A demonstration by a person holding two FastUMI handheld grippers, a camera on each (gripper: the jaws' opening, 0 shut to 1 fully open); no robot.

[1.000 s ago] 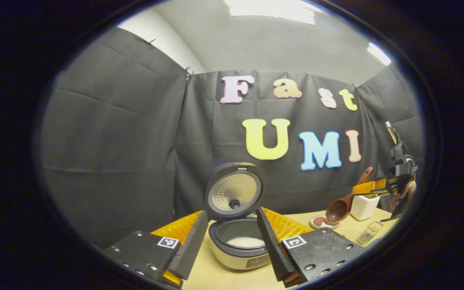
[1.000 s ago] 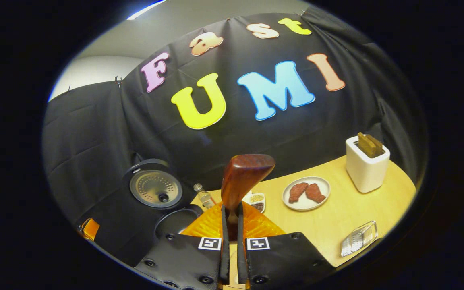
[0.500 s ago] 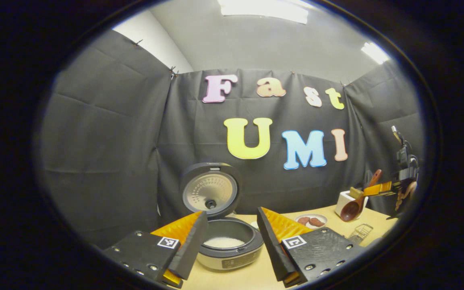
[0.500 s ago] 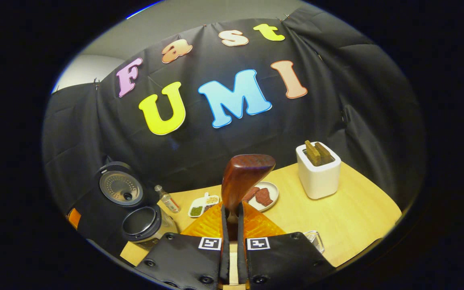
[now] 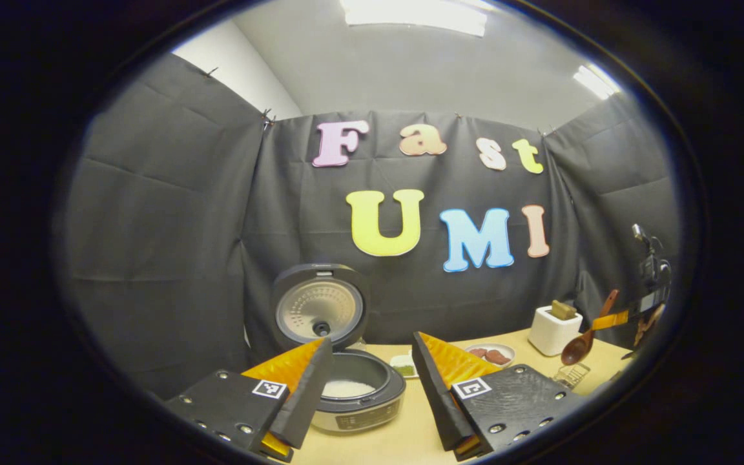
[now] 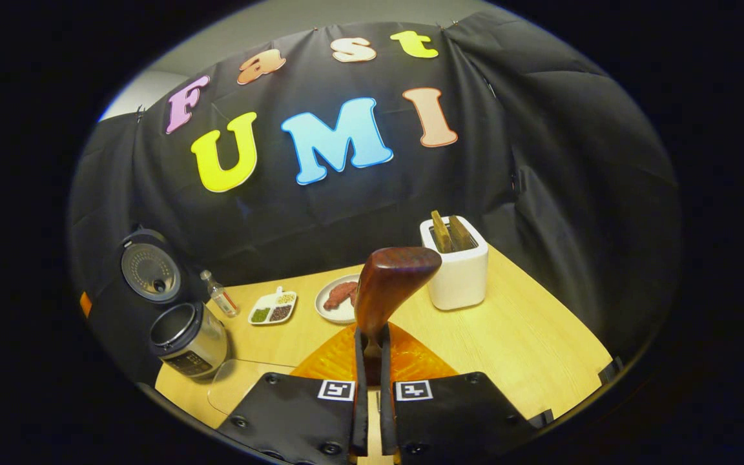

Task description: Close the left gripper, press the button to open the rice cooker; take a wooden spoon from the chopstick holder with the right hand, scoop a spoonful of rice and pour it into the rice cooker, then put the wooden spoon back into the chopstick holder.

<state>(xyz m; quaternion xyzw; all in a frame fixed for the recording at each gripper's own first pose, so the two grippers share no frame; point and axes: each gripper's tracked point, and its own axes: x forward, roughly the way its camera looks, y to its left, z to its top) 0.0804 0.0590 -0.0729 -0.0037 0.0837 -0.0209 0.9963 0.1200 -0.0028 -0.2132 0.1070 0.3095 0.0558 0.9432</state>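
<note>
- Since a second ago we have carried the wooden spoon point(image 6: 390, 284) away from the rice cooker point(image 6: 189, 337) toward the white chopstick holder point(image 6: 457, 268); in the right gripper view the holder has slid from far right to just right of the bowl, and the cooker has drawn off to the left edge.
- We keep the right gripper point(image 6: 372, 387) clenched on the spoon's handle, fingers nearly together, bowl standing up ahead of them. We judge this grip suits lowering the handle back into the holder.
- In the left gripper view the spoon point(image 5: 580, 343) hangs bowl-down beside the holder point(image 5: 554, 328), not yet in it.
- We hold the left gripper point(image 5: 365, 394) released, fingers well apart, idle before the cooker point(image 5: 354, 394), whose lid point(image 5: 319, 307) stands up with white rice inside. Scooping and pouring look done.
- Around them on the table point(image 6: 527, 349) sit a plate with red-brown pieces point(image 6: 338, 298), a divided dish of grains point(image 6: 272, 306) and a small bottle point(image 6: 220, 298).
- Hidden: the handle between our fingers, and whether any rice clings to the bowl. Two brown items stand in the holder; we cannot tell what they are. A clear tray-like thing point(image 6: 243, 387) near the cooker is hard to make out.
</note>
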